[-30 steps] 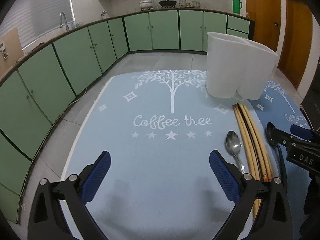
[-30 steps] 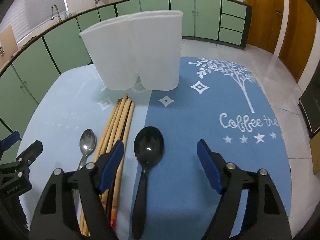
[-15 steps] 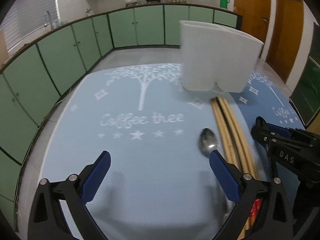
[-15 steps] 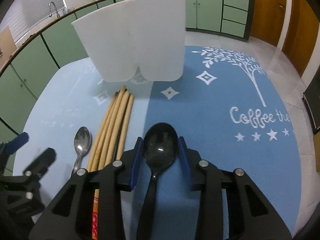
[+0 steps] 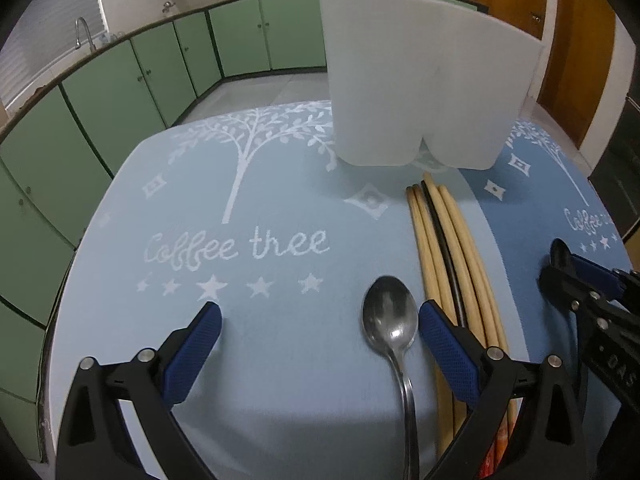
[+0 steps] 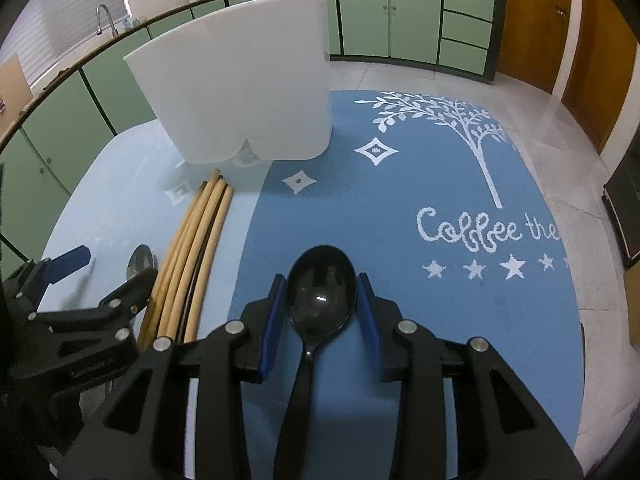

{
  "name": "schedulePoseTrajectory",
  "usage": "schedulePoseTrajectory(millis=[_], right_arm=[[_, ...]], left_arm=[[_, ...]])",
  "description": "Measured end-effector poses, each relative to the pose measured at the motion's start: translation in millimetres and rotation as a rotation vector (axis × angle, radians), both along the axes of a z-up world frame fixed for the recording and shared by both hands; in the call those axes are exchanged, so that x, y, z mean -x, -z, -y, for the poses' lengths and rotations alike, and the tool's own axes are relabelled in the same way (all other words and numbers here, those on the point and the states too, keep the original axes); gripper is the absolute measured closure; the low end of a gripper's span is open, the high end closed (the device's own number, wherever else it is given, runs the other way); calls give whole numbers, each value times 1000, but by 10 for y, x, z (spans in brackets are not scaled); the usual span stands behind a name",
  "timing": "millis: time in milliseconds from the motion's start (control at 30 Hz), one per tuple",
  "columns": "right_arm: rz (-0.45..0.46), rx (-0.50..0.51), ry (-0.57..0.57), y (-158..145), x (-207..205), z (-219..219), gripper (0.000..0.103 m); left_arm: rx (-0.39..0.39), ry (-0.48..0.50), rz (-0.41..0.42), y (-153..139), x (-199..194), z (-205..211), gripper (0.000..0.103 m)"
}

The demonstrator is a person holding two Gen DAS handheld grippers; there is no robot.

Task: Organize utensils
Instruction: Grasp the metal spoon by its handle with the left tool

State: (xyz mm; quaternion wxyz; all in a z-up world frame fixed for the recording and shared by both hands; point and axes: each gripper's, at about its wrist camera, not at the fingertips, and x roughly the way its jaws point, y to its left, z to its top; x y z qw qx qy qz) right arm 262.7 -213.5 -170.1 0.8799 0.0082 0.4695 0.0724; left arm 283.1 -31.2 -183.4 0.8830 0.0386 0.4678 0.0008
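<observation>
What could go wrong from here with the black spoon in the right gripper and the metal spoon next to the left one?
The right gripper pinches the black spoon across its rounded bowl, so it might pivot or slip when lifted toward the white utensil holder. The open left gripper has its right finger between the metal spoon and the chopsticks; closing could nudge the chopsticks.

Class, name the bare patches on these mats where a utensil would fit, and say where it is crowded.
Free: light mat left of the metal spoon; dark mat right of the black spoon. Crowded: the seam below the holder, where the chopsticks lie.
</observation>
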Motion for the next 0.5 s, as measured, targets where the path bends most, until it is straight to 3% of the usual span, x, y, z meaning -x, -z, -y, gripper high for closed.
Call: schedulePoseTrajectory(millis=[200,267,367,500], right_arm=[[-28,1,-32,1,-109,-9,67],[-41,-2,-42,-12,-145,-15,66],[-74,-36,-31,-18,-214,-13,61],[-95,-14,-28,-10,-261,-70,58]], left_arm=[[48,-15,-27,12,-78,-49,6],[54,-4,-21,9,-59,-43,11],[70,14,-9,-29,-16,-17,31],[85,39,-12,-71,19,67,66]])
